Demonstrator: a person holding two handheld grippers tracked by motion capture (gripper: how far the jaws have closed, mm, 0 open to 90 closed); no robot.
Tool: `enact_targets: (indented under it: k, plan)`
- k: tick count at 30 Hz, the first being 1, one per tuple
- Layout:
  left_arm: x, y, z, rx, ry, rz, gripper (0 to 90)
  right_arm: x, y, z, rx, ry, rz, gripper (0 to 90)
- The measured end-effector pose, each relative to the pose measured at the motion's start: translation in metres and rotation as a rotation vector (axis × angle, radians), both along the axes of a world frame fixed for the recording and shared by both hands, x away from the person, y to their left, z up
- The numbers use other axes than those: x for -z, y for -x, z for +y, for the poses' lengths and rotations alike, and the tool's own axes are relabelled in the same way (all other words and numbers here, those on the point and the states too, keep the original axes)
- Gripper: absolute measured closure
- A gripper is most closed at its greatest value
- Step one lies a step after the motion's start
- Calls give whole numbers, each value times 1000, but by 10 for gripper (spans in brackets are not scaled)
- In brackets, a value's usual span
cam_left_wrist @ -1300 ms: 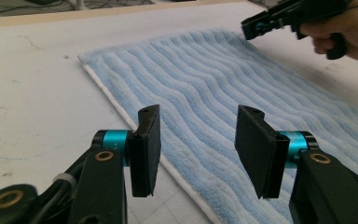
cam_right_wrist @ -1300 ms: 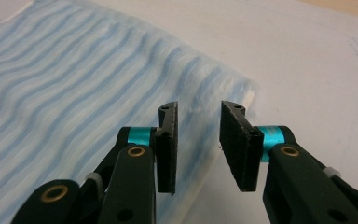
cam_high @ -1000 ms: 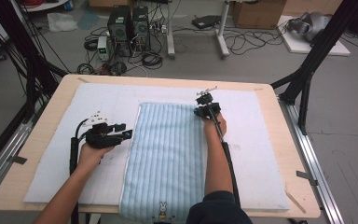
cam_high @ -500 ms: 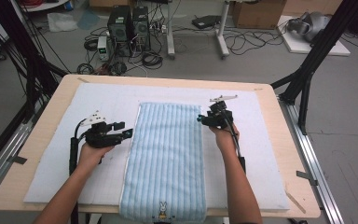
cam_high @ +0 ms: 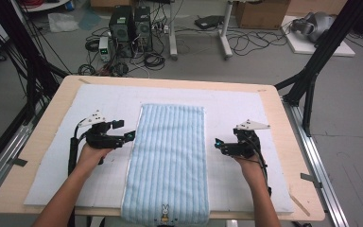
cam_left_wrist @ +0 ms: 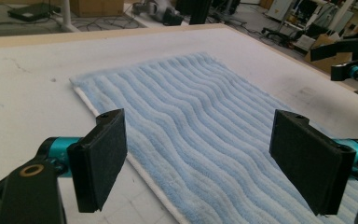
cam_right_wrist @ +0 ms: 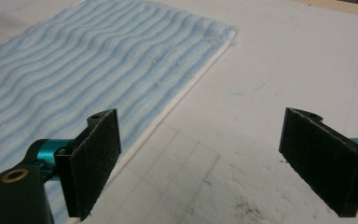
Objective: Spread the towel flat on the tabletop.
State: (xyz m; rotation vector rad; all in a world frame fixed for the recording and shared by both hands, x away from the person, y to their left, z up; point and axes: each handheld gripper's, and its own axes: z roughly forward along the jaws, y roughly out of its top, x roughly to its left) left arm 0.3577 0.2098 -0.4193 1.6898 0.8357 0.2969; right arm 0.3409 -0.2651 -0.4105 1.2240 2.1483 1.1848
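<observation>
Right gripper (cam_high: 220, 144) moved off the ribbed, rectangular terry towel (cam_high: 168, 161).

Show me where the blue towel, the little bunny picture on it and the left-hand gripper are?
blue towel (cam_high: 170, 151), high view, middle of its striped face.
bunny picture (cam_high: 164, 208), high view, on the towel's near hem.
left gripper (cam_high: 125, 132), high view, between its open jaw tips.
</observation>
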Motion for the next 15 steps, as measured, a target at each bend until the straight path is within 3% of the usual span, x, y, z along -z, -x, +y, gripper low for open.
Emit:
enact_targets:
  k: [5,15]
  plan:
    - [-1,1,0,-2,-12,4,196,-2,2,-16,50,-40,-22,109]
    - [0,1,1,-2,-10,4,196,-2,3,-18,49,-15,-35,108]
